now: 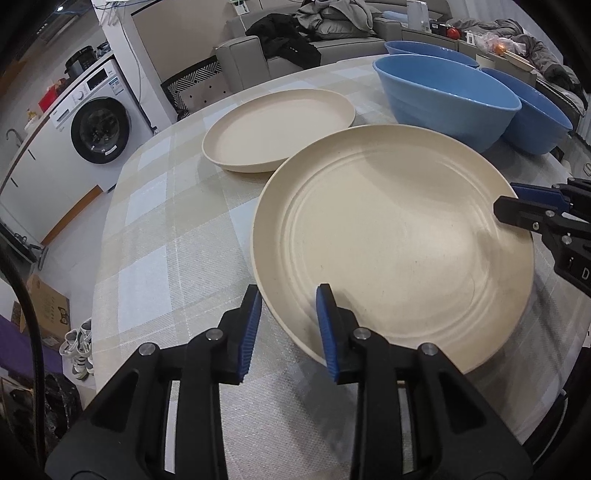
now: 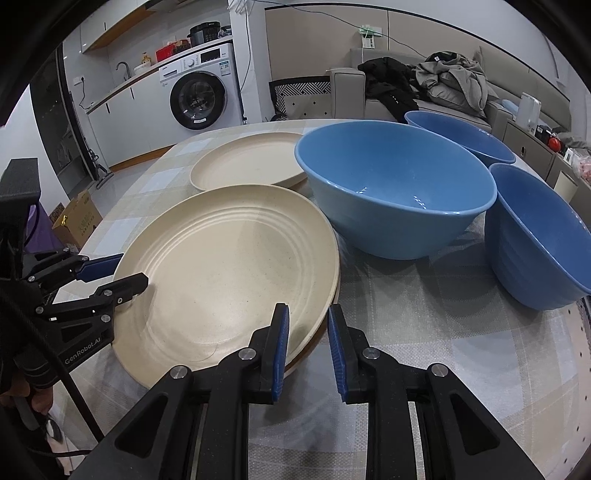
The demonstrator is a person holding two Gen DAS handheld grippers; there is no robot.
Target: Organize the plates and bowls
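Partly hidden | lower plate (image 2: 334, 291) under top plate (image 2: 229, 273) | only edge shows

This is a lived-in home, an open room that joins laundry corner, kitchen counter and lounge. At ten o'clock a white front-loading washing machine (image 2: 199, 94) sits under a pale counter with a curved sink tap (image 2: 123, 68) and a black electric cooker (image 2: 204, 32). At one o'clock a grey fabric sofa (image 2: 424, 99) is heaped with dark and grey clothes (image 2: 448, 79). A brown cardboard box (image 2: 75, 218) lies on the floor at nine o'clock, beside the table with its beige checked cloth (image 2: 424, 317).
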